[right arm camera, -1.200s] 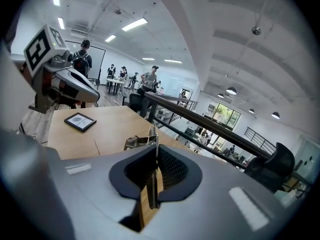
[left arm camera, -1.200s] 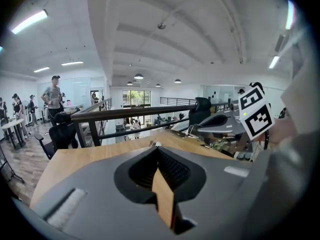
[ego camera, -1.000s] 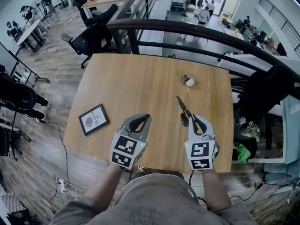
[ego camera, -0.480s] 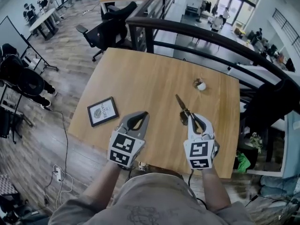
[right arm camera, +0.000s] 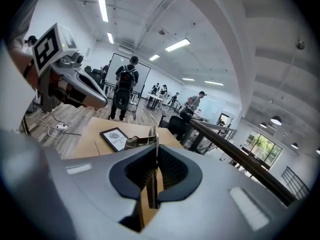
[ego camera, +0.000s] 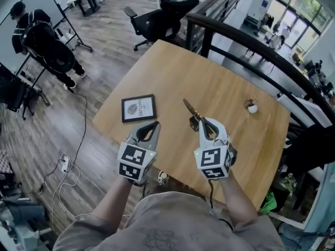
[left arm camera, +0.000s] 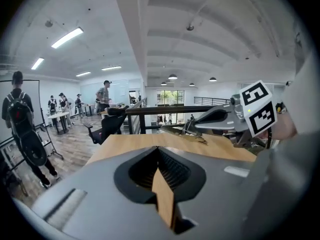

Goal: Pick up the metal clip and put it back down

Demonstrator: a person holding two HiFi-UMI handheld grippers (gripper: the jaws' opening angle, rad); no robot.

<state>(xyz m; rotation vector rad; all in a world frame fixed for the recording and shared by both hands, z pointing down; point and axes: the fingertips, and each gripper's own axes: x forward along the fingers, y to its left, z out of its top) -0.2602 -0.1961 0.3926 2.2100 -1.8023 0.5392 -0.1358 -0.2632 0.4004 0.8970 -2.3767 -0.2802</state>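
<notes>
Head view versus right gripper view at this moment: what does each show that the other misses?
Only the head view: the small white object across the table, and the person's forearms. Only the right gripper view: ceiling lights and the jaws closed on the metal clip, seen edge-on. Both: the clip in the right gripper, the framed picture and the left gripper.

Frame (ego camera: 138, 107) on the table carries a round emblem over one short printed word. It looks like "NATURE" but is too small to be sure. Left cube (ego camera: 135, 162) and right cube (ego camera: 213, 162) carry black-and-white square code markers with no letters or numbers. Nothing else is readable.
</notes>
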